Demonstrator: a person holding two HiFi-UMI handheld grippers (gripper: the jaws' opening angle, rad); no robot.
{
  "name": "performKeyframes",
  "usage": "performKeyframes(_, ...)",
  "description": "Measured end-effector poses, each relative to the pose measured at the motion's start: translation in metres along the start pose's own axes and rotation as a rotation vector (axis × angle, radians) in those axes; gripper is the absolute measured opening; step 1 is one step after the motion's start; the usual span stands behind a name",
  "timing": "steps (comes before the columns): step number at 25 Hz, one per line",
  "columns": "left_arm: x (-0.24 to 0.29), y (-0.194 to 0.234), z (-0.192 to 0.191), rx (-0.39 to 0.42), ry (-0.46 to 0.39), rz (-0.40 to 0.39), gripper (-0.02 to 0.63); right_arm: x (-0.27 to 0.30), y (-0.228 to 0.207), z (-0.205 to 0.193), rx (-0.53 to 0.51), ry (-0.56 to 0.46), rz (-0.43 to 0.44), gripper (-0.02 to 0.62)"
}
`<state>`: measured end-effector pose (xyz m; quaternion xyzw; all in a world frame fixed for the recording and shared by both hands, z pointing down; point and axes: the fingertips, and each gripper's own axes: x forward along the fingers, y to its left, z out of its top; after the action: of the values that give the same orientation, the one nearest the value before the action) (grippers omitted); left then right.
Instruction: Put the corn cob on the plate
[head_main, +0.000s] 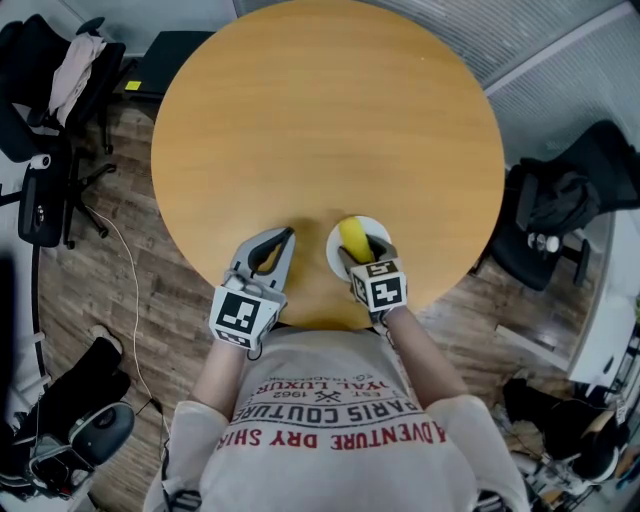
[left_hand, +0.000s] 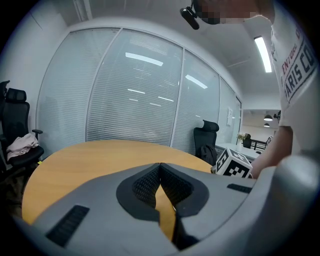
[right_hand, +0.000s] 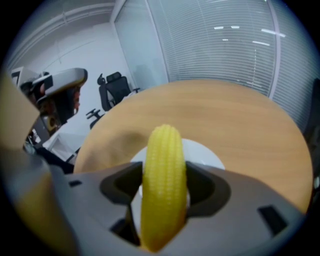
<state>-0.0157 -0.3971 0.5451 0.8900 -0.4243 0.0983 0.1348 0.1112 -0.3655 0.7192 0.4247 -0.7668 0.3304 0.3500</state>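
Note:
A yellow corn cob (right_hand: 162, 180) is clamped between the jaws of my right gripper (right_hand: 163, 184), which is shut on it. The cob (head_main: 353, 238) hangs over a small white plate (head_main: 375, 226) near the round table's front edge; the plate (right_hand: 205, 156) shows under the cob in the right gripper view. Whether the cob touches the plate I cannot tell. My left gripper (head_main: 282, 240) rests just left of the plate, over bare wood, its jaws shut with nothing between them (left_hand: 160, 172).
The round wooden table (head_main: 320, 130) spreads away from me. Black office chairs stand around it: one with clothes at the left (head_main: 55, 90), one at the right (head_main: 565, 205). Floor clutter and cables lie at lower left (head_main: 70, 420).

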Motion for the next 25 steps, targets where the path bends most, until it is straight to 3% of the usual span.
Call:
performKeyframes(7,-0.003,-0.011,0.005,0.004,-0.014,-0.005,0.034,-0.024,0.000,0.015,0.040,-0.077,-0.014,0.270)
performKeyframes(12,-0.006,-0.022,0.015,0.009,-0.025,-0.019,0.034,-0.057,0.004,0.038,0.033,-0.195,-0.041,0.264)
performKeyframes(15,-0.008,-0.034,0.024,0.038,-0.038,-0.034,0.034,-0.084,0.000,0.053,0.035,-0.287,-0.085,0.119)
performKeyframes(17,-0.011,-0.041,0.030,0.052,-0.049,-0.033,0.034,-0.102,-0.002,0.062,0.031,-0.346,-0.107,0.071)
performKeyframes(25,-0.022,-0.062,0.069,0.087,-0.113,-0.009,0.034,-0.178,0.004,0.110,-0.043,-0.603,-0.077,0.031)
